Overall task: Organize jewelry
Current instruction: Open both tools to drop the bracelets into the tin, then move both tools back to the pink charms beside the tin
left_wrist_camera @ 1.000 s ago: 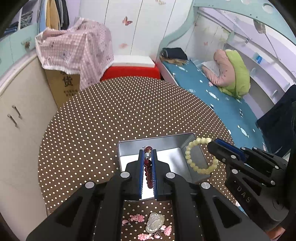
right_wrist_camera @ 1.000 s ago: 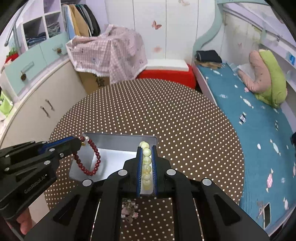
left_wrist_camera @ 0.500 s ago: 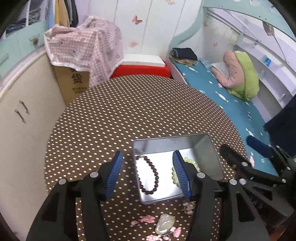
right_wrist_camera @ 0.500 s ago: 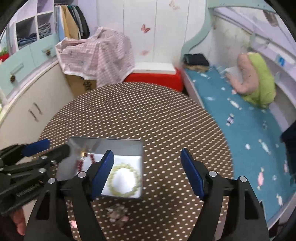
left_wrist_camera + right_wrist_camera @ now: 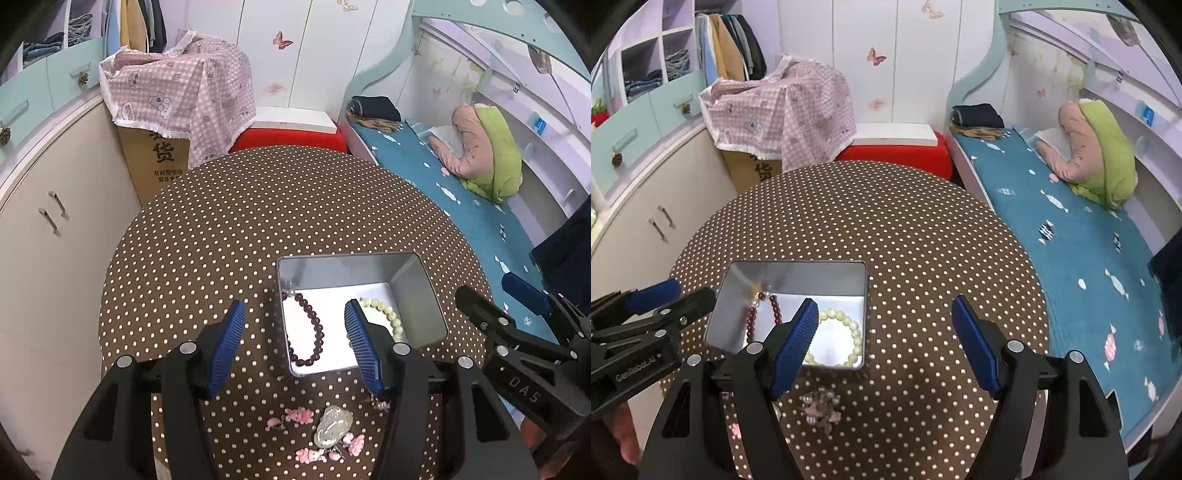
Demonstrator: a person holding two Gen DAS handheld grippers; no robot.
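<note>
A silver metal tin (image 5: 421, 291) (image 5: 738, 273) stands on the round brown dotted table (image 5: 258, 214). A dark red bead bracelet (image 5: 312, 332) (image 5: 774, 308) and a cream bead bracelet (image 5: 388, 317) (image 5: 846, 328) lie inside it. My left gripper (image 5: 293, 314) is open and empty above the tin's near left side. My right gripper (image 5: 884, 308) is open and empty, above the table just right of the tin. A pale stone pendant with pink charms (image 5: 332, 424) and a small pink flower piece (image 5: 822, 406) lie on the table in front of the tin.
A cream cabinet (image 5: 48, 229) stands left of the table. A box under pink checked cloth (image 5: 177, 96) and a red stool (image 5: 288, 142) stand behind it. A bed with blue cover (image 5: 1071, 229) lies right.
Both grippers were shut on a bracelet a second ago. They opened, dropped the red and cream bracelets into the tin, and have pulled up and back.
</note>
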